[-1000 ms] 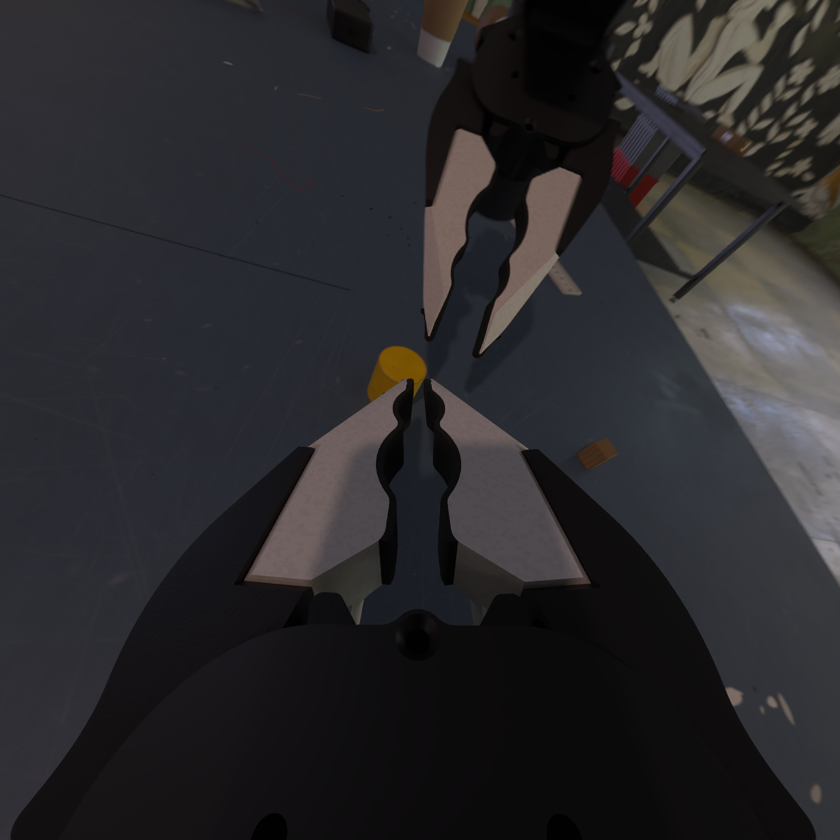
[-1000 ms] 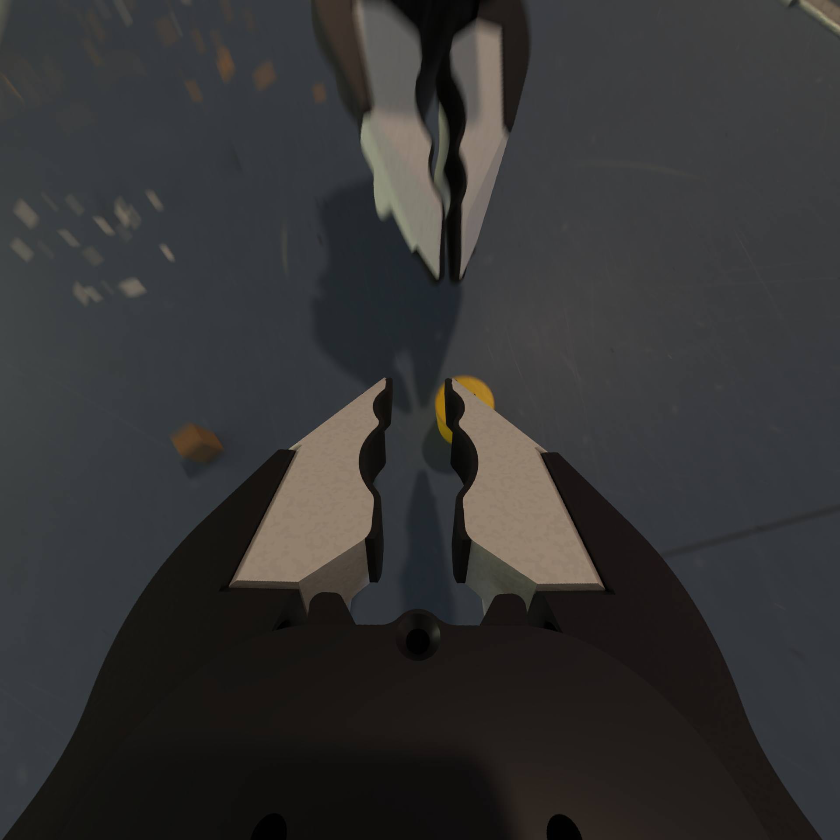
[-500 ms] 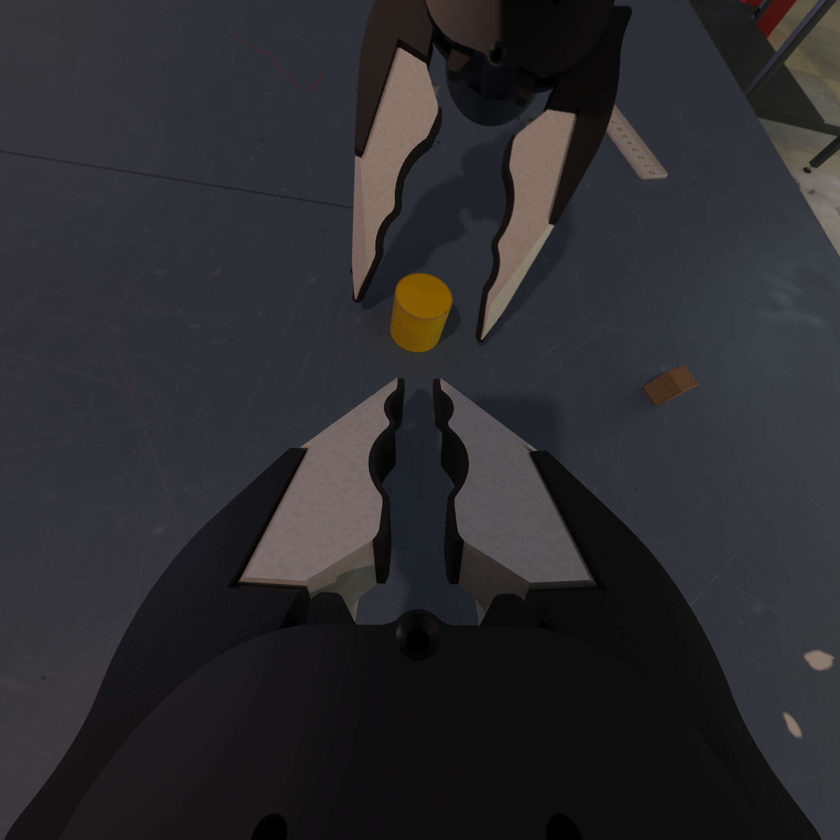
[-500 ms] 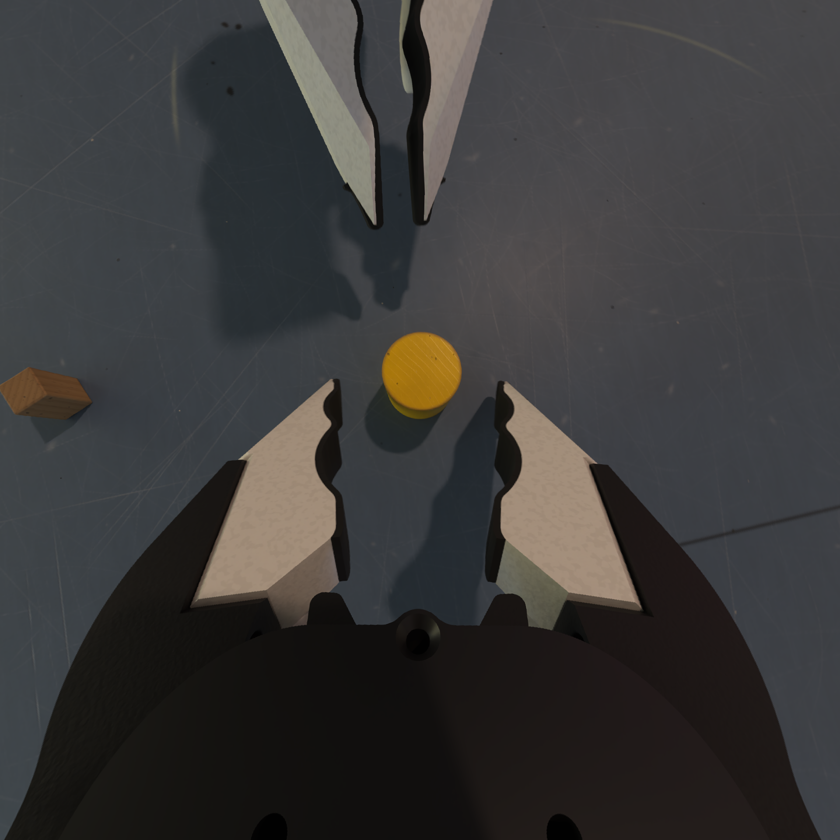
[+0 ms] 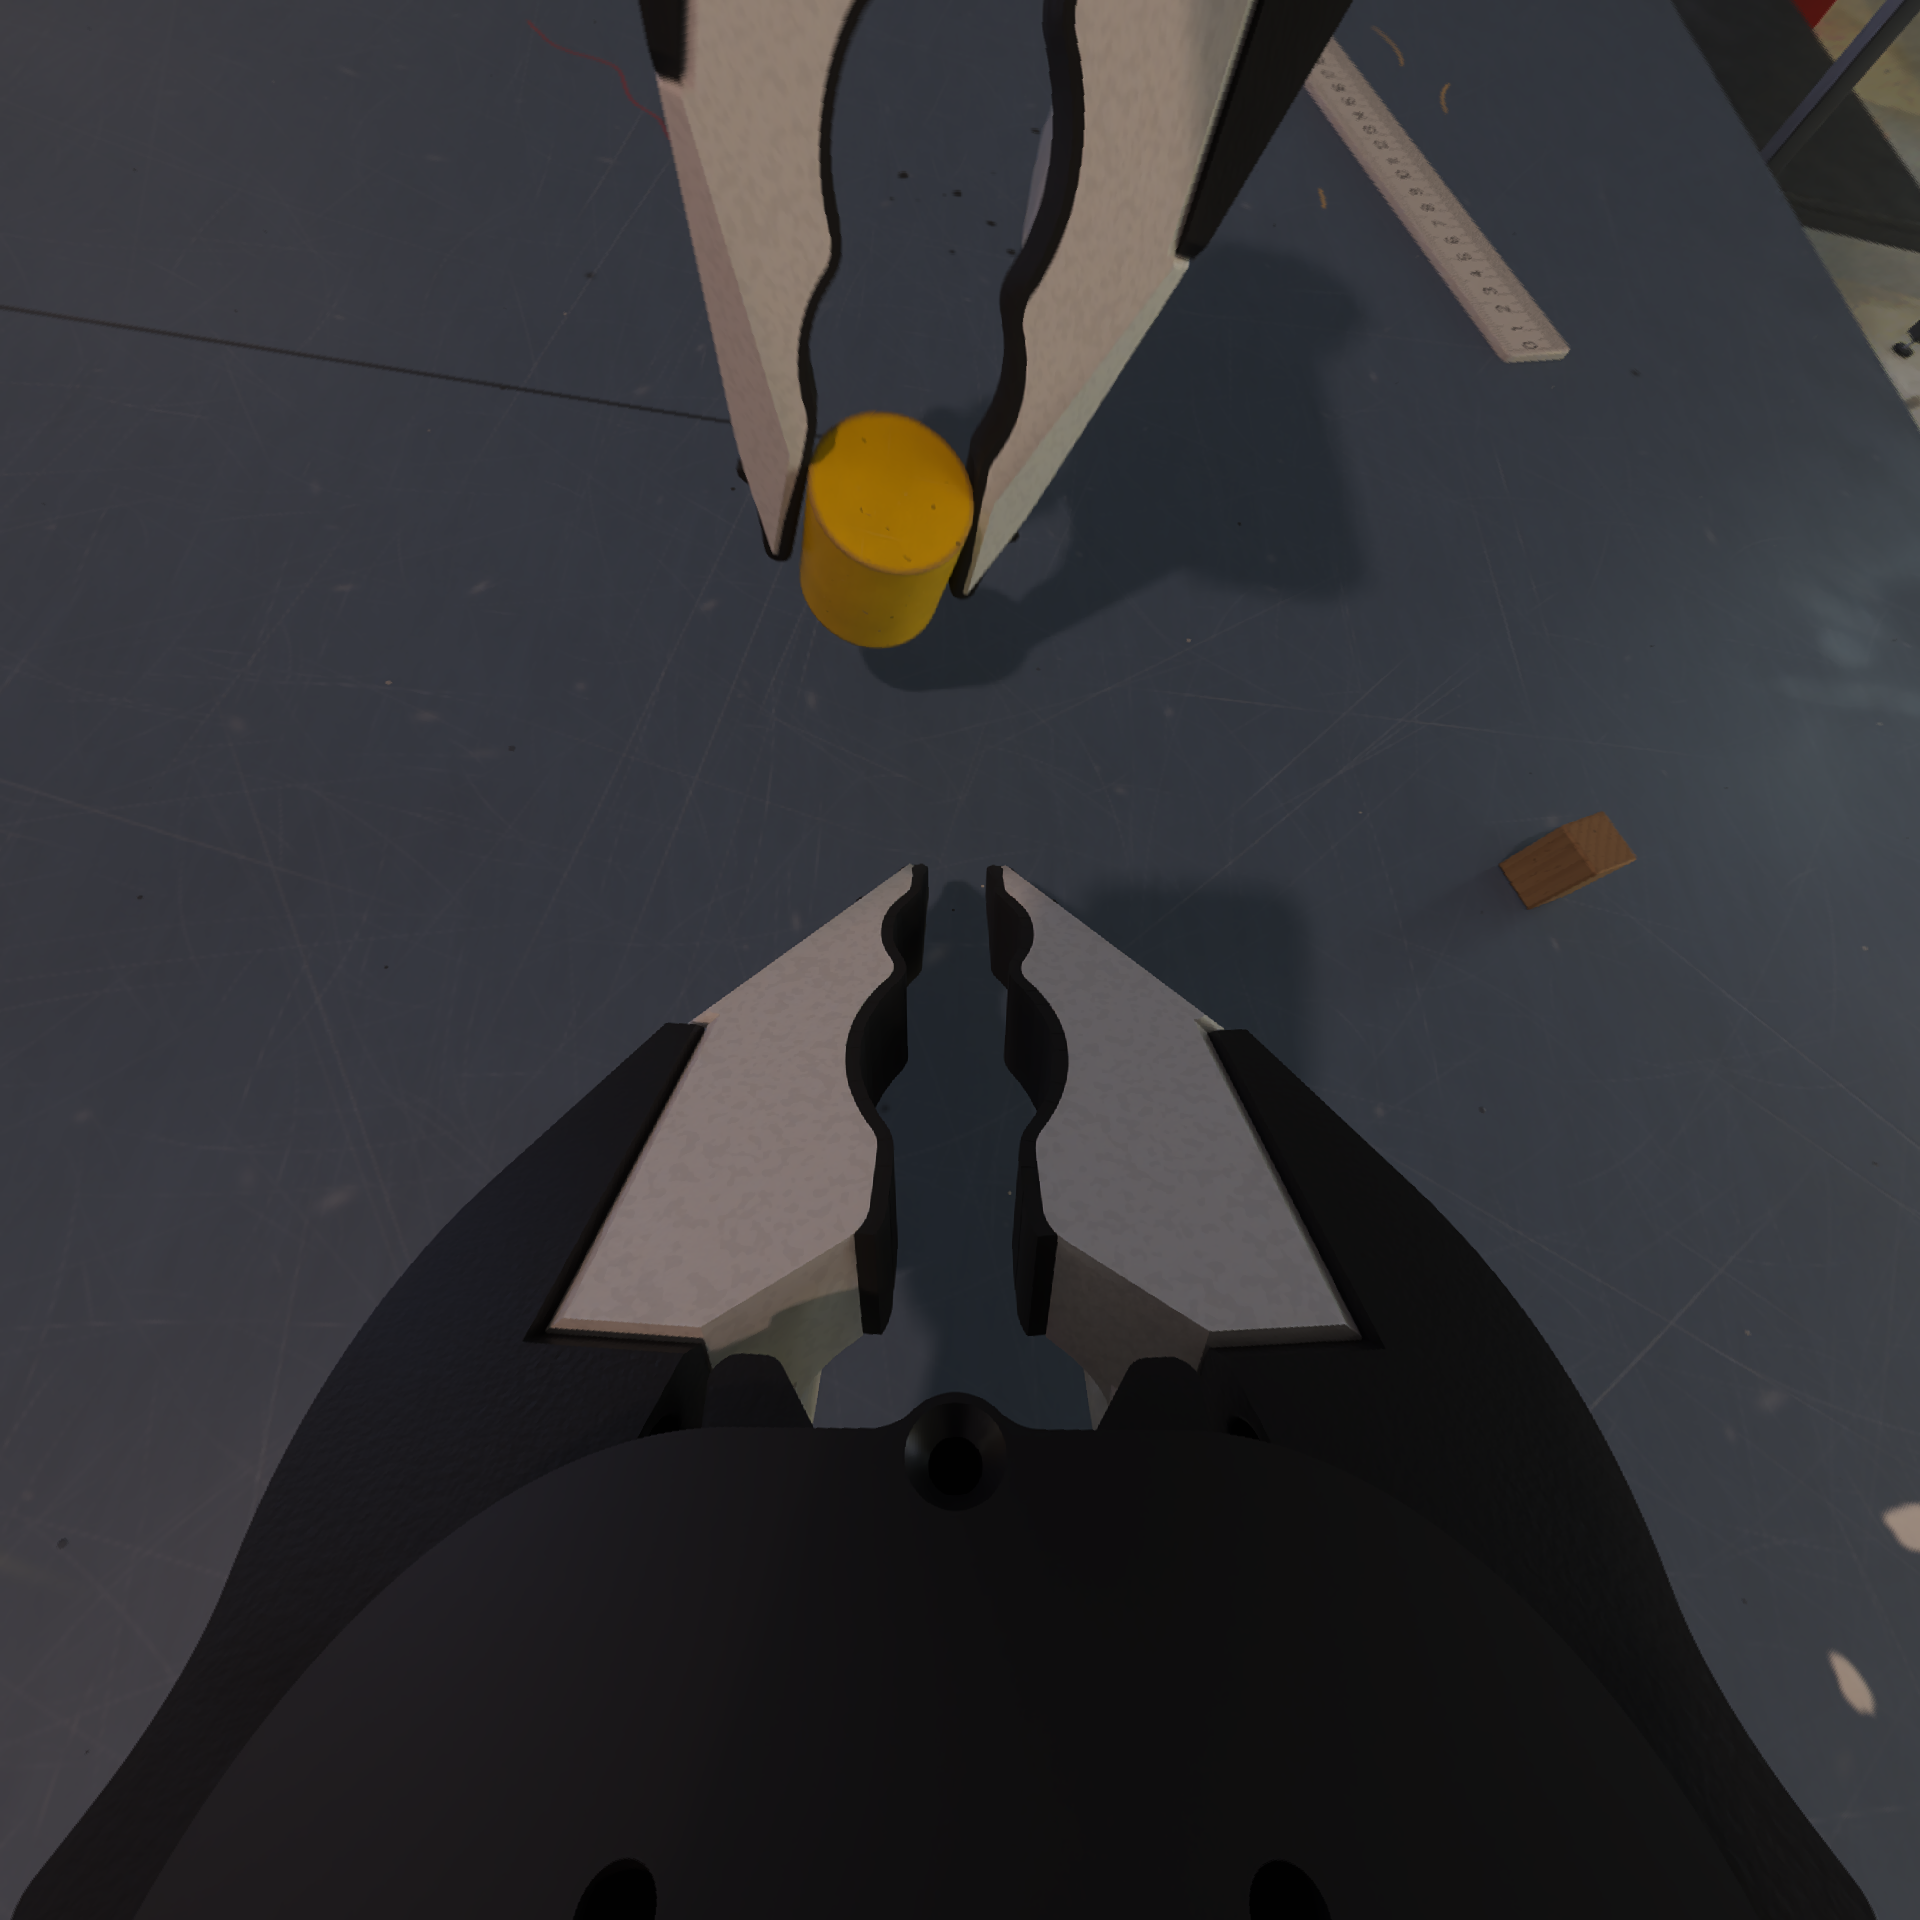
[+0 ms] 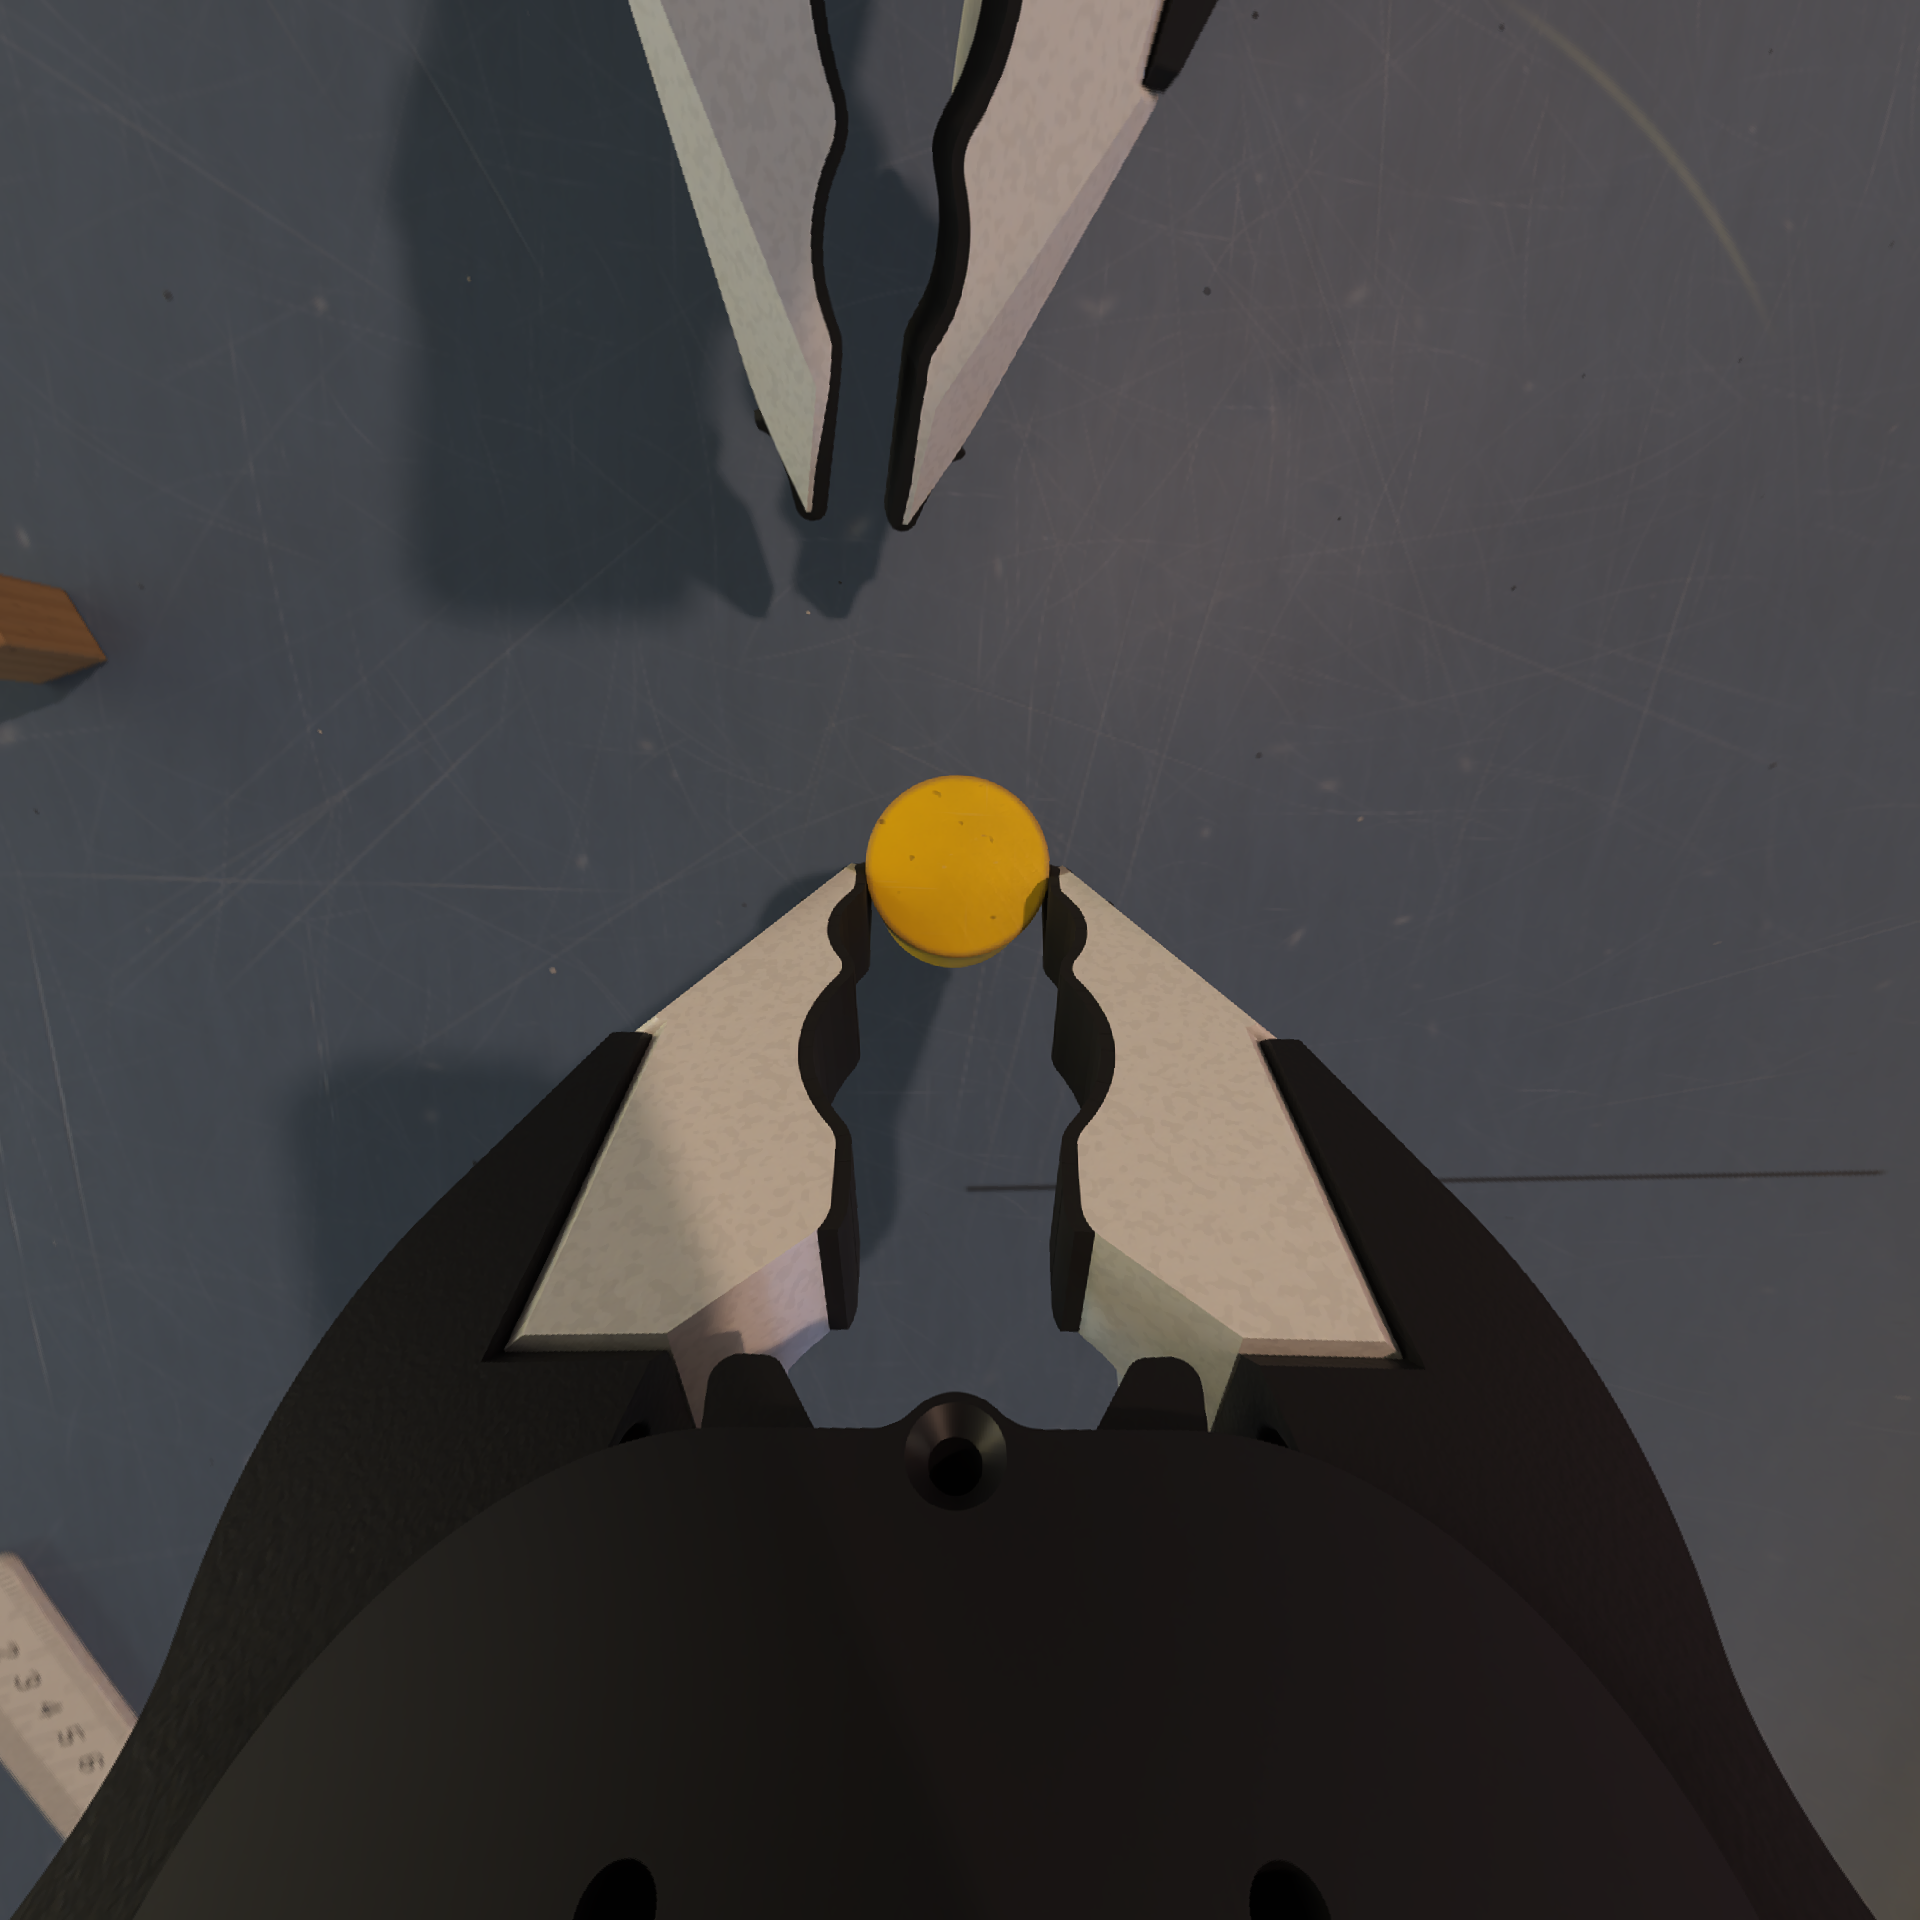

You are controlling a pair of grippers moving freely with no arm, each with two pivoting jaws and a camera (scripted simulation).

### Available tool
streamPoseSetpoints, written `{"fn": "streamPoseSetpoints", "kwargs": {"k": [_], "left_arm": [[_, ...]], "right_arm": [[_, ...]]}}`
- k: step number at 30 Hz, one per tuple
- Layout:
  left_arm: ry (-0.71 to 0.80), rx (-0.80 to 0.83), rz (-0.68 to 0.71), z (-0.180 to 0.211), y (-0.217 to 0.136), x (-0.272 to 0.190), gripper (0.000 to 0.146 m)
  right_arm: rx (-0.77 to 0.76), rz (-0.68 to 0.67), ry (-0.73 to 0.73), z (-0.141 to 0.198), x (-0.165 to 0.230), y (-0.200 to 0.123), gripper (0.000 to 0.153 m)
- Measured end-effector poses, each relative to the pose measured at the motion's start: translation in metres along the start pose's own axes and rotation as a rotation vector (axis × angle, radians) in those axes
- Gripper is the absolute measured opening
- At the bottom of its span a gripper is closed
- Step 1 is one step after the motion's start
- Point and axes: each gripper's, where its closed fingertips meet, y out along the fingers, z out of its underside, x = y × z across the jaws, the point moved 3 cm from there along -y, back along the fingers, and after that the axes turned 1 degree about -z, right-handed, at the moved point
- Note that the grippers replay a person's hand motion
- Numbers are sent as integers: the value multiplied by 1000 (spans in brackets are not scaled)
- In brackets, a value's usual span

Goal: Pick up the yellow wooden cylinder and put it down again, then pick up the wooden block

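The yellow wooden cylinder [image 6: 956, 862] stands upright between the fingertips of my right gripper [image 6: 954, 873], which is shut on it, one pad on each side. The left wrist view shows the same grip from the front: the cylinder [image 5: 883, 530] sits between the right gripper's tips [image 5: 868, 569], close to the table; I cannot tell whether it is lifted. My left gripper [image 5: 954, 873] is empty, its jaws nearly together with a narrow gap, hovering a short way in front of the cylinder. The wooden block [image 5: 1567, 860] lies on the table to the right, also at the left edge of the right wrist view [image 6: 42, 629].
The dark blue-grey table [image 5: 312, 727] is scratched. A pale ruler [image 5: 1434, 208] lies at the far right of the table, also showing low left in the right wrist view [image 6: 47, 1683]. The table's edge and metal legs show at top right of the left wrist view.
My right gripper came down around the cylinder and closed from wide open onto its sides. The left gripper stayed nearly shut and drew a little closer.
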Motion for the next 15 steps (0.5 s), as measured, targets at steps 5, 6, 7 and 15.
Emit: {"fn": "streamPoseSetpoints", "kwargs": {"k": [5, 6, 7, 15], "left_arm": [[9, 7, -30, 1, 1, 1, 10], [6, 5, -34, 1, 1, 2, 10], [1, 3, -36, 1, 2, 2, 10], [-45, -2, -47, 1, 5, 8, 10]], "right_arm": [[83, 3, -85, -11, -7, -6, 33], [86, 5, -94, -13, -8, -6, 33], [85, 4, -98, -15, -8, -7, 33], [73, -5, -108, -22, -13, -10, 33]]}}
